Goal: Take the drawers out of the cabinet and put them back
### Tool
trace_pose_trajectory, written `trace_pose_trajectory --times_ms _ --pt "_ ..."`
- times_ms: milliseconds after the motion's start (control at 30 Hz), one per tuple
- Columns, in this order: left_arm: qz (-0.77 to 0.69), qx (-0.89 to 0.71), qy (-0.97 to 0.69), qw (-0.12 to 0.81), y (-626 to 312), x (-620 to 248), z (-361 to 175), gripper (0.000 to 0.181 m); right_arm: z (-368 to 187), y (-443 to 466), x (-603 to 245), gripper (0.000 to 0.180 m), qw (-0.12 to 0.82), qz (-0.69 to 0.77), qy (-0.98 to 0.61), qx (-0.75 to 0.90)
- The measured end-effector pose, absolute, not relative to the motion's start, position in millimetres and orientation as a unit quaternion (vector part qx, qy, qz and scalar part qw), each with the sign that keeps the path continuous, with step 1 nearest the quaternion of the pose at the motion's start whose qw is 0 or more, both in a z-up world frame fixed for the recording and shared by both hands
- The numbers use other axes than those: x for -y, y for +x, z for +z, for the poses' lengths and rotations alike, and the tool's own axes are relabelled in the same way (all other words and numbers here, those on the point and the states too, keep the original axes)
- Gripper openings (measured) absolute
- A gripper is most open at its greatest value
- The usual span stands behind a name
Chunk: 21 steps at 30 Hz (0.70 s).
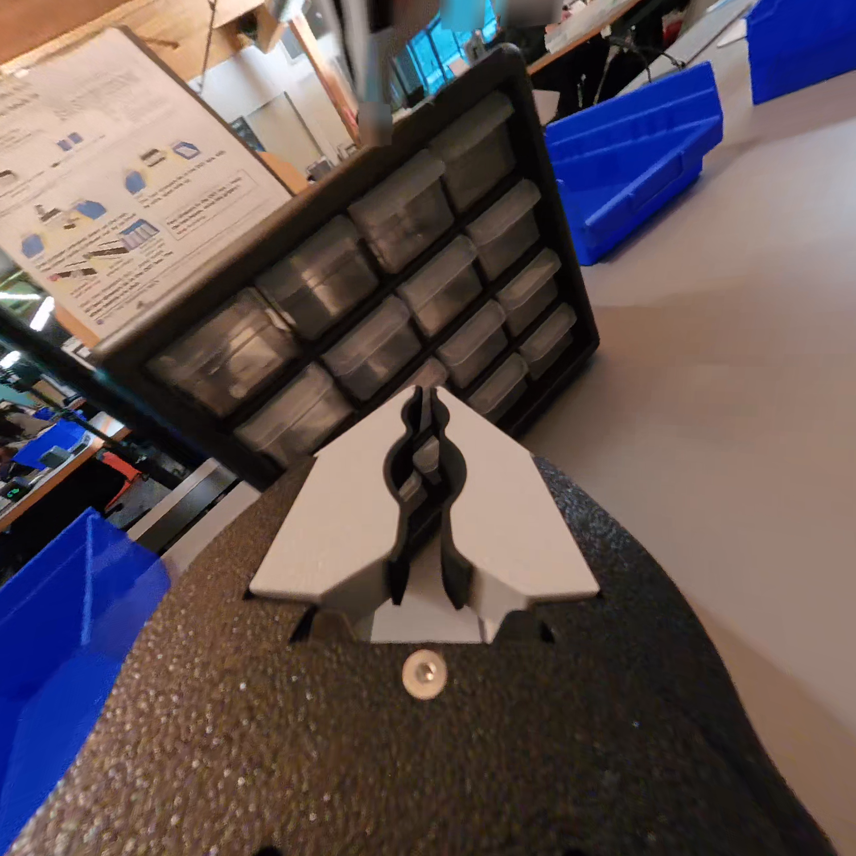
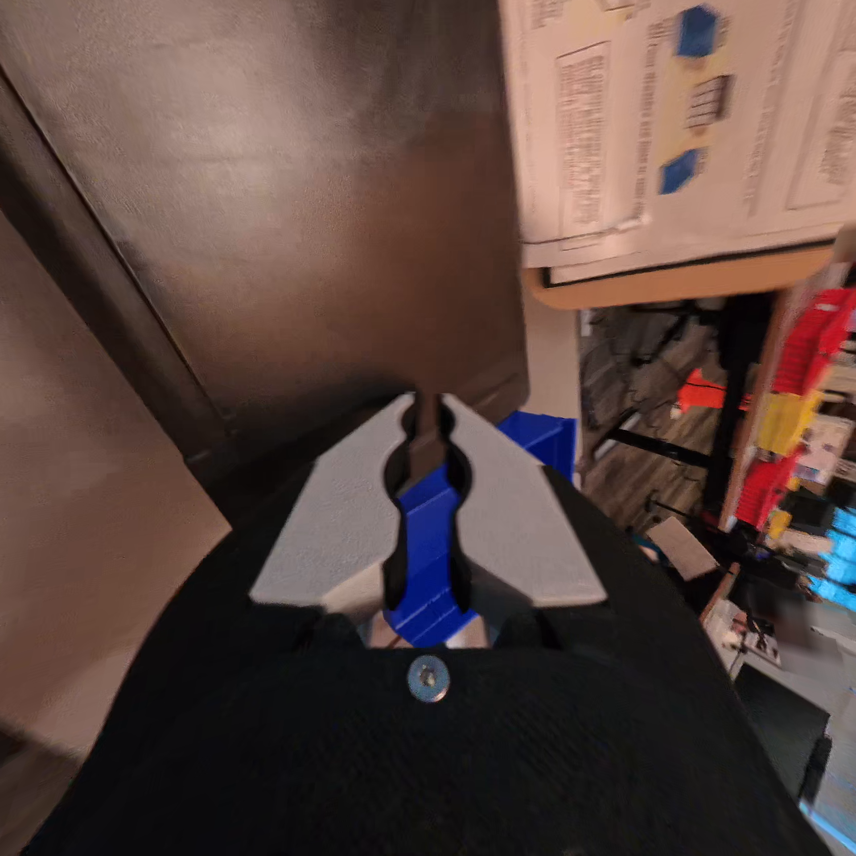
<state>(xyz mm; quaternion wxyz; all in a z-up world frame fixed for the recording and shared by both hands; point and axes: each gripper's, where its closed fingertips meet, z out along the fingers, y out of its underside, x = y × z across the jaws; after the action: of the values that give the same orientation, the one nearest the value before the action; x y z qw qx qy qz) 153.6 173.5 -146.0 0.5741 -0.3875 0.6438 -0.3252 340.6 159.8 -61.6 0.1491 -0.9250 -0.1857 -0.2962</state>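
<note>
The black cabinet [image 1: 551, 194] with several clear plastic drawers stands tilted across the left wrist view. My left gripper [image 1: 428, 393] is shut, its tips right against the front of a lower drawer [image 1: 428, 370]. The fingers hide whether they pinch that drawer's handle. All visible drawers sit in their slots. In the right wrist view the cabinet's dark outer panel [image 2: 278, 208] fills the upper left. My right gripper [image 2: 428, 403] is closed on a thin edge of that panel, which passes between the fingertips [image 2: 398, 417].
Blue bins lie on the grey table [image 1: 741, 370] right of the cabinet [image 1: 639, 176], at the far right [image 1: 801, 51] and by my left side [image 1: 69, 625]. A printed instruction board [image 1: 116, 185] leans behind the cabinet. A blue bin [image 2: 431, 556] shows below my right gripper.
</note>
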Motion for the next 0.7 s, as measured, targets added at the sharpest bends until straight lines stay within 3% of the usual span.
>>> trace_pose_trajectory --times_ms 33,67,100,267,433,467,567,700 --pt "-0.326 -0.636 -0.391 0.580 149 -180 -142 0.001 -50 345 -155 0.038 0.189 -0.342 -0.906 0.160" --pt "-0.327 -0.626 -0.396 0.587 144 -187 -139 0.000 -37 346 -146 0.063 0.234 -0.380 -0.885 0.133" --pt "-0.327 -0.615 -0.403 0.593 139 -195 -136 0.000 -28 340 -134 0.064 0.280 -0.392 -0.869 0.110" --pt "-0.357 -0.549 -0.461 0.599 122 -242 -128 0.000 -22 296 -66 0.050 0.506 -0.364 -0.781 -0.010" --pt "-0.384 -0.527 -0.503 0.567 128 -276 -104 0.003 -81 269 -36 0.022 0.561 -0.328 -0.758 -0.065" --pt "-0.391 -0.533 -0.499 0.561 130 -276 -96 0.005 -95 266 -33 0.024 0.558 -0.324 -0.760 -0.075" --pt "-0.395 -0.574 -0.480 0.533 136 -269 -77 0.016 -126 257 -35 0.041 0.564 -0.310 -0.758 -0.104" --pt "-0.335 -0.636 -0.445 0.535 155 -273 -49 0.027 -127 259 -42 0.096 0.558 -0.363 -0.738 -0.115"
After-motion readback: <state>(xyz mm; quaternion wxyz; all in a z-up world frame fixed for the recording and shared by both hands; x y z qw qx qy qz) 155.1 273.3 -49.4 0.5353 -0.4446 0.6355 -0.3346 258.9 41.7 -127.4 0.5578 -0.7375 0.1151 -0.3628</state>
